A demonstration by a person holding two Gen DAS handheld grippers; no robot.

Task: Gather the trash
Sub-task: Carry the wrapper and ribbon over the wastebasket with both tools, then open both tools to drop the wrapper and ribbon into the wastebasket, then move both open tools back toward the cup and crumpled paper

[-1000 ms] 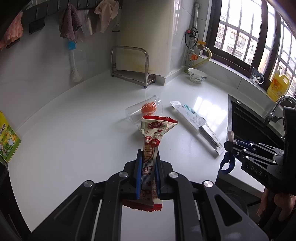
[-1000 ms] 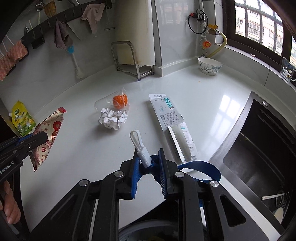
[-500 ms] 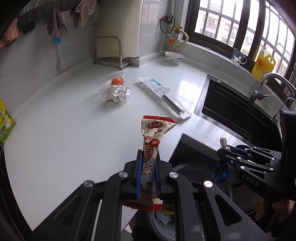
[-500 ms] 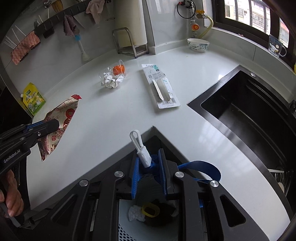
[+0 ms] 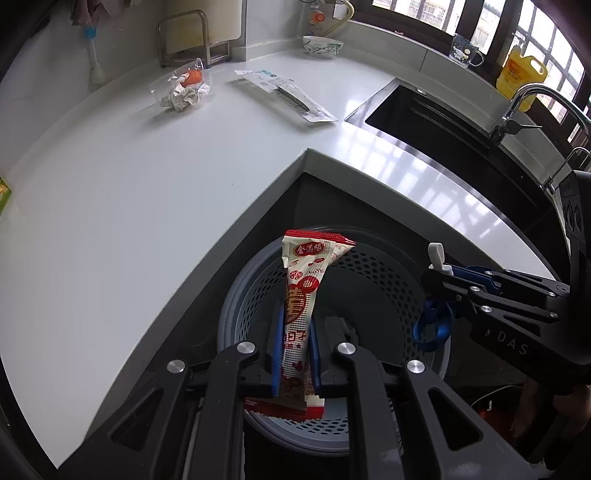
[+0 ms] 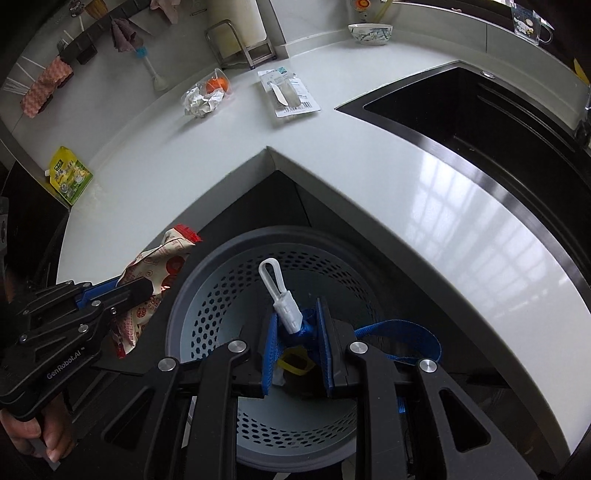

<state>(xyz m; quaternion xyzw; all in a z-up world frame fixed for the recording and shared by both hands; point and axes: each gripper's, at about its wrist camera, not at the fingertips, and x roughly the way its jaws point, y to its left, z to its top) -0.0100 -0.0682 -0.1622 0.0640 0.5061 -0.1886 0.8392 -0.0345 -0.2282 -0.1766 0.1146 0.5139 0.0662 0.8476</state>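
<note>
Both claws have come off the white surface (image 5: 155, 206) and now hang over the perforated grey bin (image 6: 207, 295) below its inner corner. The left claw (image 5: 294, 354) is clamped on a red-and-white snack wrapper (image 5: 301, 291), Chinese print. The right claw (image 6: 295, 345), marked "DAS", seems clamped on a blue strap (image 6: 402, 332) with white clip (image 6: 282, 299). Crumpled paper (image 6: 201, 101) remains on the surface.

Bright daylight from the windows (image 5: 480, 22), glaring in grid reflections on the white desk (image 5: 110, 221) (sharp centre); heavy fisheye bending, dark corners, dim under the edge.
</note>
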